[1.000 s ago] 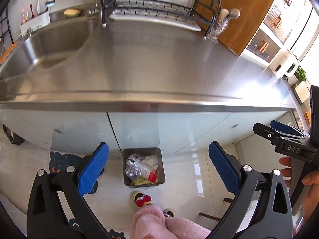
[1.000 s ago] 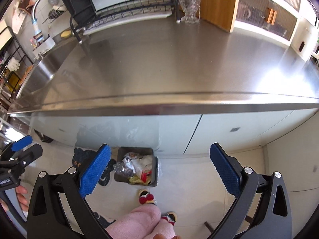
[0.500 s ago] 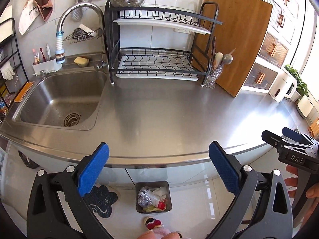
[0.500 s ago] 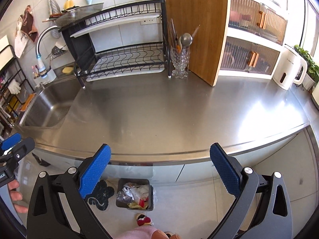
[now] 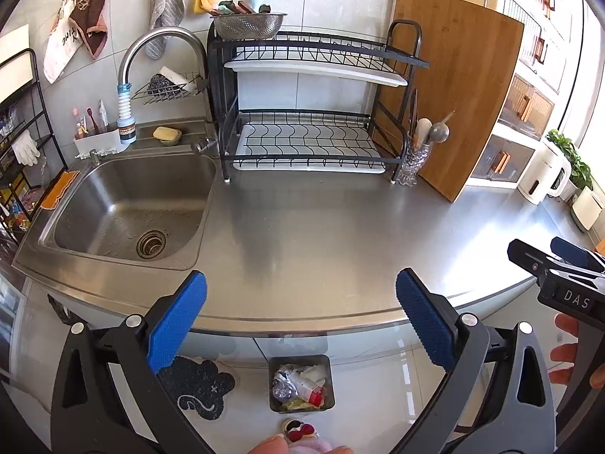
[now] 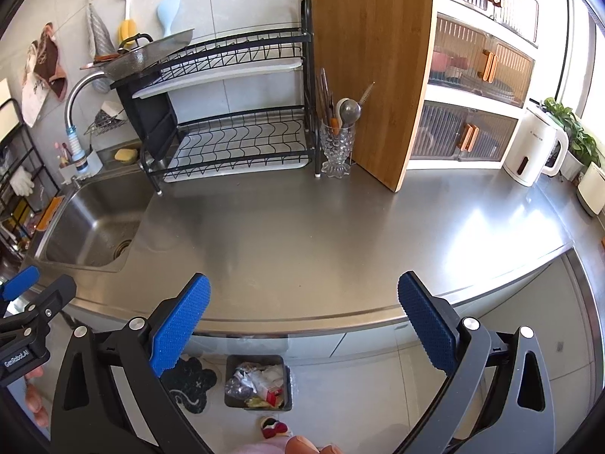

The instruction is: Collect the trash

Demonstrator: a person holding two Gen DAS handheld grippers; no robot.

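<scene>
both grippers over bare bench (image 5: 321, 234)
left gripper (image 5: 300, 317) and right gripper (image 6: 302, 316) jaws wide open, empty; trash bin (image 5: 301, 382) on floor below.

Home kitchen. Evidence: long stainless steel countertop (image 5: 321, 234) with an inset steel sink basin (image 5: 128, 212) and a curved chrome tap (image 5: 159, 43); black two-tier wire dish rack (image 5: 314, 113) with a metal mesh colander (image 5: 247, 24) on top; tall bamboo cutting board (image 6: 372, 68) leaning upright against the wall; clear glass utensil holder (image 6: 334, 147) with spoons and a brush beside it; white electric kettle (image 6: 535, 147) by the window; cloths and sponges hanging on grey wall tiles; yellow soap bar (image 5: 166, 134) behind the sink. On the tiled floor below the counter edge, a small grey square bin (image 6: 259, 382) full of wrappers, next to a dark cat-shaped floor mat (image 5: 198, 386)
</scene>
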